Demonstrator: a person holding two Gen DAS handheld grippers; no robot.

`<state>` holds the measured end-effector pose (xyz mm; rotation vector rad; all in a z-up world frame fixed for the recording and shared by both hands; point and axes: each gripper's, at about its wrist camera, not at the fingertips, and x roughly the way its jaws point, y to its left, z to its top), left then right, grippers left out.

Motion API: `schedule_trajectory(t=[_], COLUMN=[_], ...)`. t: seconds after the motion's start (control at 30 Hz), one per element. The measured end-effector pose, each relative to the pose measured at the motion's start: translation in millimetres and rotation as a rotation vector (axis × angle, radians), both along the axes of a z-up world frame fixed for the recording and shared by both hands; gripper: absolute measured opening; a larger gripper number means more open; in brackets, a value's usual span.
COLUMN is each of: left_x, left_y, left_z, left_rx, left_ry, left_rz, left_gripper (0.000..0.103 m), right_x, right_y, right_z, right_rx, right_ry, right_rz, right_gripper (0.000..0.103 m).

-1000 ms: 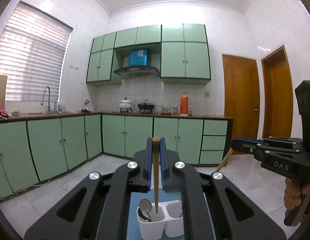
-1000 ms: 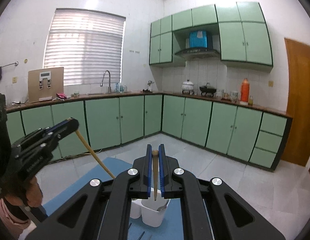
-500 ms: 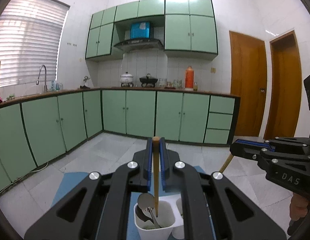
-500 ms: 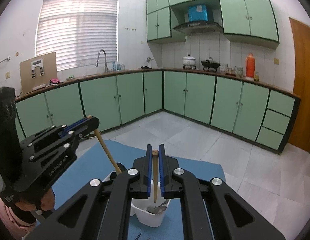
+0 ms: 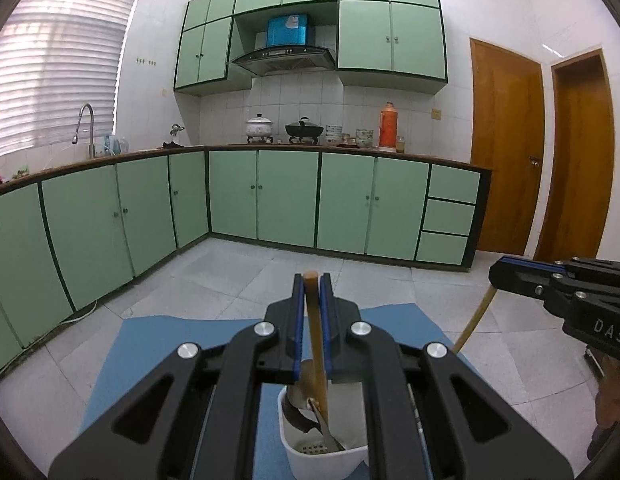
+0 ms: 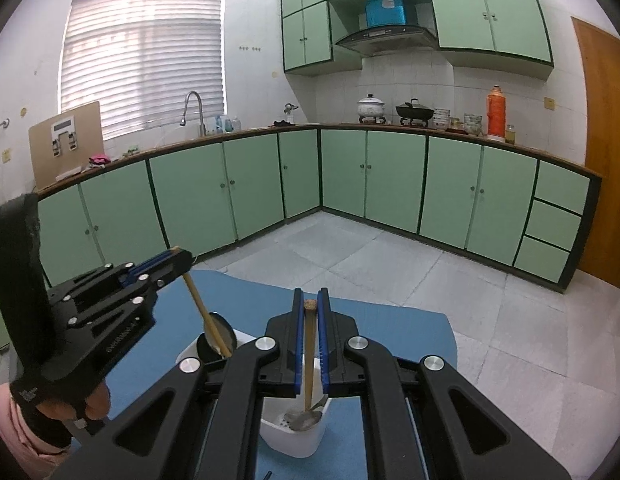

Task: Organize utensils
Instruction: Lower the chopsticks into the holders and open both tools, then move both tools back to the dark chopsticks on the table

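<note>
A: Left tool is clenched on a wooden chopstick. The stick hangs down into the white holder, in the compartment that already has a metal spoon.

B: Right tool is the same, gripping its own chopstick. That tip is down in the holder's other compartment, beside a spoon. I can't tell whether either tip touches the bottom.

A: And where is the holder?

B: It sits on the blue mat spread over the bench, with the kitchen floor beyond the mat.

A: What are the risks?

B: Judging from here, if either tool lets go too high, the stick could bounce off the spoon bowl and tip out over the holder's rim. Both sticks lean, so a slanted release could lever the light holder over. The two tools are also close above the holder. If either moves sideways, they could knock together and jolt a stick loose.

A: The sticks are in separate compartments, so the pair may end up split.
</note>
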<state>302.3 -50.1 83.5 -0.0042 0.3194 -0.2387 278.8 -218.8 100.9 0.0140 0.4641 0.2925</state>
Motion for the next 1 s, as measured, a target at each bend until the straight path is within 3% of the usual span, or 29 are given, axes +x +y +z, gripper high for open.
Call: schedule_trajectory(t=[0.17,0.3,0.37,0.73,0.83,1.0], left_x=[-7,-18,-22,-50,-66,-102], left_y=[5,15,20,37,44,51], left_z=[2,2,3,11,12,0], left_rx=[-0.001,-0.017,-0.030,-0.056,-0.082,-0.079], left_ry=[-0.004,-0.014,-0.016,-0.055,-0.066,-0.067], left_rz=[0.008,0.018,0.018,0.048,0.060,0.068], left_gripper=[0.010,0.043,0.048,0.077,0.087,0.094], right_x=[-3,-6,-8,-28,-45,-87], right_y=[-10,-13,-19,-36,-41,-36], right_z=[-1,-3,-5,-2,-2,-18], right_rx=[0.013,0.019,0.027,0.046,0.062,0.023], right_ry=[0.003,0.006,0.012,-0.013,-0.035,-0.081], right_rz=[-0.017,-0.042,-0.049,-0.087,-0.103,-0.130], right_gripper=[0.007,0.008,0.009,0.041,0.049,0.069])
